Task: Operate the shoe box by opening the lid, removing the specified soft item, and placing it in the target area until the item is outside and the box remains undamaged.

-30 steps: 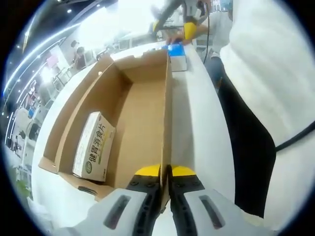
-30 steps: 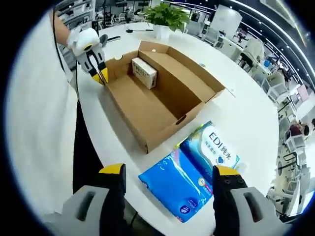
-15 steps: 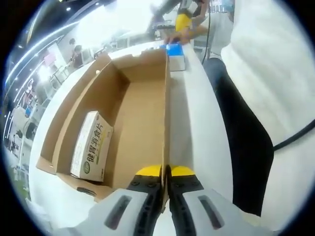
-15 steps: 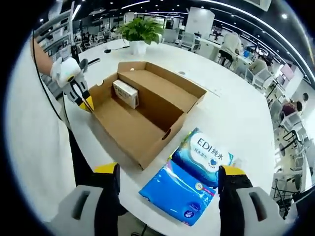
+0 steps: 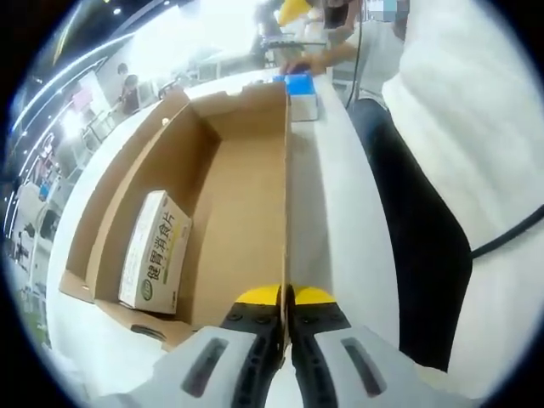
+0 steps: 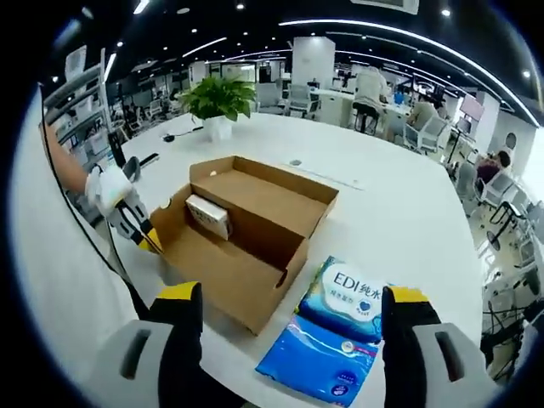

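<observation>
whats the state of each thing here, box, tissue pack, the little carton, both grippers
shoe box: open, upright on the table, looks undamaged
tissue pack: out of the box, flat on the table beside it
small carton: inside the box, against a wall
left hand-held gripper: shut on the box's wall
right hand-held gripper: open, holding nothing, above the tissue pack

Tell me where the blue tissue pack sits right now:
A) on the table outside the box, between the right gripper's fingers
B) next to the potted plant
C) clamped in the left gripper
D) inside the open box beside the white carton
A: the blue tissue pack lies on the white table just outside the cardboard box, in the gap of the open right gripper.
</observation>
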Demonstrator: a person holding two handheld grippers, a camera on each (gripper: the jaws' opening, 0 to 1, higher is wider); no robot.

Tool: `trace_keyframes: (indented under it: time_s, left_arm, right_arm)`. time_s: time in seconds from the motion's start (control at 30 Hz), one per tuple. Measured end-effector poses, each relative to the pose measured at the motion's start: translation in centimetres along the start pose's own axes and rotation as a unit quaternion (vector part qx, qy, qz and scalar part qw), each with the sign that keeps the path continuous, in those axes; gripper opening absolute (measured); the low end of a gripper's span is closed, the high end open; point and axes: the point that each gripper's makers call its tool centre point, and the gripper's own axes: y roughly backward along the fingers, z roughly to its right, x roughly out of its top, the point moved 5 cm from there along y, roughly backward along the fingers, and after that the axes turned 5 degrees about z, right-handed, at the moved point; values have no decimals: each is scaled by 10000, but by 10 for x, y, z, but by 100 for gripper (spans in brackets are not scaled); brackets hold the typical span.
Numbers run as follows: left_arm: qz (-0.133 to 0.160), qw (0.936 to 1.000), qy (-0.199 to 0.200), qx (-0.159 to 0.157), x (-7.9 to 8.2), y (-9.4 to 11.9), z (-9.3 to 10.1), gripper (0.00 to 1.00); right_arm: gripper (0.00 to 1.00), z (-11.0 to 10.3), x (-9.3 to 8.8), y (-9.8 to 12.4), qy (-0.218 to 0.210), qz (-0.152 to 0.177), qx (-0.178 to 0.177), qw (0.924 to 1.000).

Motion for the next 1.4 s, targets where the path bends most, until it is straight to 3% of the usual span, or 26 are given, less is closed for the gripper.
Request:
trace_keyframes:
  time_s: [0.1, 0.2, 0.27, 0.3, 0.37, 0.43, 0.57, 0.7, 0.87, 0.93, 1.0, 1.07, 1.2, 1.4]
  left_arm:
    - [6, 10000, -8, -9, 0, 0, 0, 2]
    - [15, 10000, -20, 1, 1, 0, 0, 2]
    - [19, 10000, -20, 7, 1, 0, 0, 2]
    - [19, 10000, -22, 6, 1, 0, 0, 2]
    - [19, 10000, -26, 6, 1, 0, 0, 2]
    - [21, 10000, -29, 11, 1, 0, 1, 2]
    - [32, 10000, -44, 2, 1, 1, 1, 2]
    - [38, 10000, -36, -5, 1, 1, 0, 2]
    - [36, 10000, -33, -8, 1, 1, 0, 2]
    - [41, 10000, -36, -8, 1, 1, 0, 2]
    - [45, 10000, -40, -6, 1, 1, 0, 2]
    - [49, 10000, -36, -2, 1, 1, 0, 2]
    - [54, 10000, -32, 4, 2, 1, 0, 2]
    - [71, 10000, -51, 35, 2, 1, 0, 2]
  right_arm:
    - [95, -2, 4, 0, -332, 55, 130, 9994]
    - [93, -5, 6, -1, -211, 80, 142, 9996]
    - [94, -4, 9, -2, 142, 154, 81, 9997]
    - [96, 0, 12, -2, 435, 206, -133, 9988]
    - [92, 2, 14, -2, 731, 280, -265, 9966]
    - [92, -3, 15, -2, 519, 305, -70, 9982]
    - [88, -7, 18, -1, 539, 319, -7, 9980]
    - [88, -13, 36, 1, 168, 900, 79, 9958]
    - [83, -22, 52, -2, -455, 1234, 239, 9910]
    - [89, -25, 57, -5, -746, 1268, 320, 9886]
    - [99, -19, 63, -8, -818, 1451, -24, 9860]
    - [100, -21, 66, -10, -1042, 1460, 116, 9837]
    - [96, -27, 73, -12, -1097, 1530, 290, 9817]
    - [95, -37, 79, -18, -722, 1486, 422, 9854]
